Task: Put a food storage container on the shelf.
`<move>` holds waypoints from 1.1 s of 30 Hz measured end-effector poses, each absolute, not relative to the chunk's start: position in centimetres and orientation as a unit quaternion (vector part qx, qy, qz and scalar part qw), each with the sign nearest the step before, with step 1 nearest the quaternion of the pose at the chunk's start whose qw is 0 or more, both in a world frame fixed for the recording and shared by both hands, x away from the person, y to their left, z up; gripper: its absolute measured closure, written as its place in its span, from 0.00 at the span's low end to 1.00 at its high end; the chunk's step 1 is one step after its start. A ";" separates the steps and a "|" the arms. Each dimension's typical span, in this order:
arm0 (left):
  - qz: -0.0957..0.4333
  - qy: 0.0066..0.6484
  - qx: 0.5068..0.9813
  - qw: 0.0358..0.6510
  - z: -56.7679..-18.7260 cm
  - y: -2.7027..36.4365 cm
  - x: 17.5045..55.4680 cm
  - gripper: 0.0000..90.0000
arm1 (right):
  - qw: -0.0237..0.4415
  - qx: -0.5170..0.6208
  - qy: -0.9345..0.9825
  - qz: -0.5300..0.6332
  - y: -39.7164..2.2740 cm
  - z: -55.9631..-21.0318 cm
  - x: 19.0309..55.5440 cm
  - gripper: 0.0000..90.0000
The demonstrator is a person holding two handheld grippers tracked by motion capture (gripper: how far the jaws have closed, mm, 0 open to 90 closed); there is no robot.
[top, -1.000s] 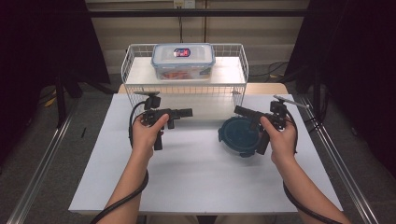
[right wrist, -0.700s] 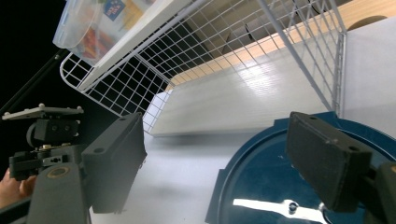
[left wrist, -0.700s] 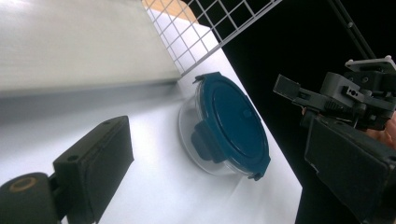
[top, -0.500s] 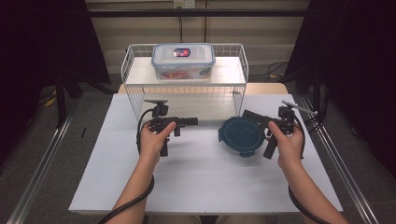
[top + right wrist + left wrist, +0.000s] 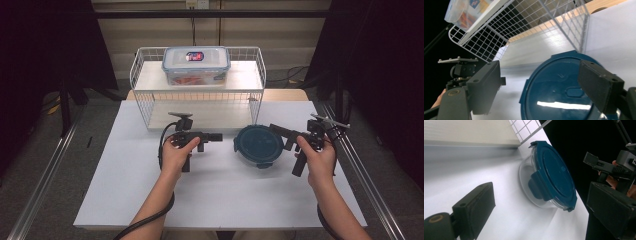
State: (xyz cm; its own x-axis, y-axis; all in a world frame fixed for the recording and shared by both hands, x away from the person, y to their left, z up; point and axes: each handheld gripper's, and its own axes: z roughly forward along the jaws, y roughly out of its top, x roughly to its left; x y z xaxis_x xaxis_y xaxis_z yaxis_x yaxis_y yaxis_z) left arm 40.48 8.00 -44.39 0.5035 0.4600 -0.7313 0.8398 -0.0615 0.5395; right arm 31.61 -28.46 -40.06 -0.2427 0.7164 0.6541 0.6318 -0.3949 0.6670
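Note:
A round clear container with a dark blue lid (image 5: 259, 145) sits on the white table (image 5: 215, 195), right of the middle. My left gripper (image 5: 218, 136) lies level to its left and points at it, a short gap away. In the left gripper view its jaws (image 5: 541, 220) stand open and empty, with the container (image 5: 551, 175) ahead. My right gripper (image 5: 274, 129) reaches in from the right over the lid's far edge. In the right gripper view its jaws (image 5: 541, 90) are open, wide apart above the lid (image 5: 559, 97), not touching it.
A white wire rack (image 5: 197, 85) stands at the table's back, close behind the container. On its upper shelf rests a rectangular clear lidded box (image 5: 196, 64) with red contents. Metal rails (image 5: 370, 190) run along both sides of the table.
Both hands have come nearer and lower, and each has shifted a little to the right. The round container has stayed where it was.

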 end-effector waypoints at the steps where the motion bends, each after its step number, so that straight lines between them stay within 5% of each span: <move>1: -0.191 0.467 0.702 0.503 -44.4 7.8 40.4 0.08 | 0.036 0.615 0.546 0.568 -28.7 -40.1 31.5 0.21; 33: -0.214 0.443 0.726 0.480 -45.4 3.5 40.8 0.12 | 0.029 0.656 0.525 0.541 -31.4 -43.3 30.2 0.22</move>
State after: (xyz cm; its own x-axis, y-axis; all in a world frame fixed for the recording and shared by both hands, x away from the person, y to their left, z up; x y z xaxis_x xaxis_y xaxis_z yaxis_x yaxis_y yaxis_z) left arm 40.83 3.53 -45.42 0.5163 0.4376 -0.7362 0.8488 -0.1471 0.5079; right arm 30.22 -31.43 -43.30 -0.1376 0.7209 0.6792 0.6572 -0.4465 0.6072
